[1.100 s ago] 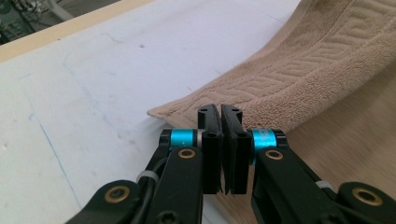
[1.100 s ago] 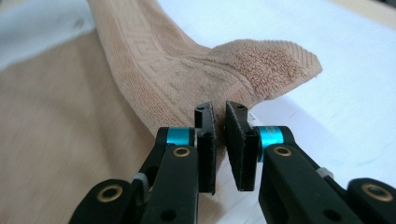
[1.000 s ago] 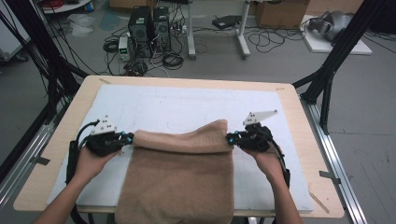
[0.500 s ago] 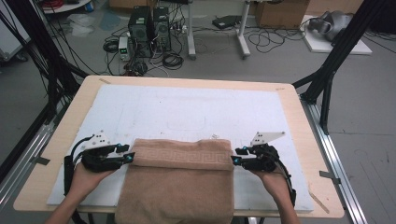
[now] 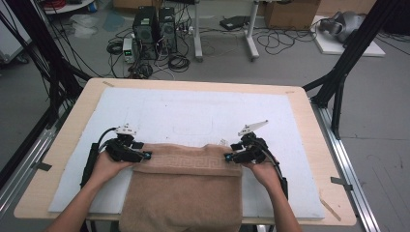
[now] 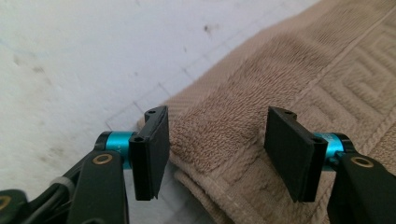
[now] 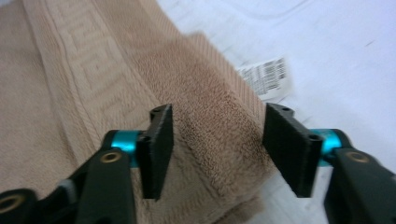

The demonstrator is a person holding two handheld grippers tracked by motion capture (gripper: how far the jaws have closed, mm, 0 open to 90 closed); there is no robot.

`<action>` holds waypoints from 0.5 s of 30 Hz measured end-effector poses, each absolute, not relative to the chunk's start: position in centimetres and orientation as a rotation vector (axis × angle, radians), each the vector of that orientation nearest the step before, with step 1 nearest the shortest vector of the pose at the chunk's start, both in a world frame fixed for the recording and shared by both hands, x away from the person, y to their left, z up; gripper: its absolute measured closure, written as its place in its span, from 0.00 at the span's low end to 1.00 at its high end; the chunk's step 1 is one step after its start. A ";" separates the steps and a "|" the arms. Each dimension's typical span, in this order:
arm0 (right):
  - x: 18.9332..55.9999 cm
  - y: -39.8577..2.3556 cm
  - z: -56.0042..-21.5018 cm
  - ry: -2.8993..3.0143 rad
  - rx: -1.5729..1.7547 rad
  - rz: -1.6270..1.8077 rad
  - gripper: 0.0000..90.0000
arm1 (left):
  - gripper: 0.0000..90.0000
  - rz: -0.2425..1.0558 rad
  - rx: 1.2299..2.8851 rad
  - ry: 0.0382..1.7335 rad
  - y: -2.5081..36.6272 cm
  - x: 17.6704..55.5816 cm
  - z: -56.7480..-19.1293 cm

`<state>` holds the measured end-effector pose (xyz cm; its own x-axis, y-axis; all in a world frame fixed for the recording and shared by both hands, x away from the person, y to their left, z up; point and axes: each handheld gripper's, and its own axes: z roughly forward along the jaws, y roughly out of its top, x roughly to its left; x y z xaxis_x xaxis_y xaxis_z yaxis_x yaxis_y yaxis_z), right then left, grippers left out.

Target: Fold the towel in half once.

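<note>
Right gripper (image 7: 217, 151) jaws just opened, pads clear of the tan towel (image 7: 93, 93) edge between them. Barcode tag (image 7: 266, 74) lies beyond on the white mat (image 7: 336, 46).

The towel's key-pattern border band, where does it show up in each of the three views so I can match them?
High view: the patterned border runs across the towel's far folded edge, between the two grippers.
Left gripper view: it fills the upper right, right of the open jaws.
Right gripper view: it runs down the upper left, left of the open jaws.
Shared landmark: the white table mat.
</note>
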<state>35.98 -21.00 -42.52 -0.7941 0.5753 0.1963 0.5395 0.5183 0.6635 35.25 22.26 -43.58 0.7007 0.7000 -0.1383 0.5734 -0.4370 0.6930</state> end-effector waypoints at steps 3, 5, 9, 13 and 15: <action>36.0 -20.8 -43.3 2.731 0.977 1.154 0.67 | 0.60 0.224 2.172 0.939 21.9 35.0 -43.5; 35.9 -20.8 -43.3 2.736 0.968 1.160 0.75 | 0.68 0.227 2.180 0.925 21.8 34.8 -43.4; 35.9 -20.9 -42.8 2.733 0.939 1.179 0.84 | 0.83 0.245 2.161 0.910 21.9 34.6 -42.9; 35.6 -21.1 -42.2 2.721 0.920 1.195 0.86 | 0.84 0.258 2.121 0.908 22.2 34.3 -42.3; 35.5 -21.1 -41.5 2.712 0.897 1.198 0.86 | 0.84 0.265 2.106 0.903 22.4 34.2 -41.9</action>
